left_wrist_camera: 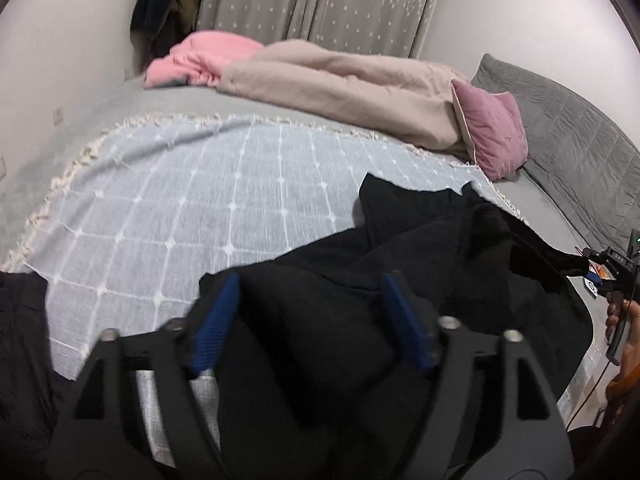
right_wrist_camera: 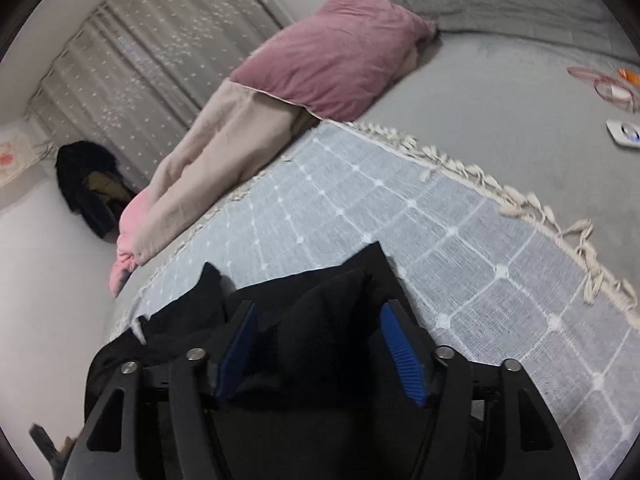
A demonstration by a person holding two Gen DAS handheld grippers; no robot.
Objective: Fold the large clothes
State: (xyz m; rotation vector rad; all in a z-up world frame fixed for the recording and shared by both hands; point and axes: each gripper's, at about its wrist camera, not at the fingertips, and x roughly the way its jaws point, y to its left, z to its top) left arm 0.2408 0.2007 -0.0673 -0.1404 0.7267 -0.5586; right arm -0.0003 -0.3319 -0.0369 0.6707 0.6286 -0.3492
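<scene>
A: How far along was the folding judged to be?

B: Barely begun, it was judged. The black garment (left_wrist_camera: 420,264) was seen bunched and rumpled on the blue checked throw (left_wrist_camera: 168,200), with no clean fold to be made out. Spreading and every fold were thought to be left.

A: And the tongs?

B: The left gripper (left_wrist_camera: 312,320) was seen with its jaws apart, black cloth lying between them but not pinched. The right gripper (right_wrist_camera: 316,344) was likewise held wide, the garment heaped between and just ahead of its fingers. In the left view its state could not be told.

A: What room was left for moving?

B: Ahead of both grippers a broad stretch of throw was shown bare. Its fringed edge (right_wrist_camera: 532,204) ran off to the right of the right gripper. Well beyond, a beige quilt (left_wrist_camera: 352,92) and a mauve pillow (right_wrist_camera: 332,56) were piled. Part of the garment was seen draped over the bed's near edge, where slipping was thought possible.
</scene>
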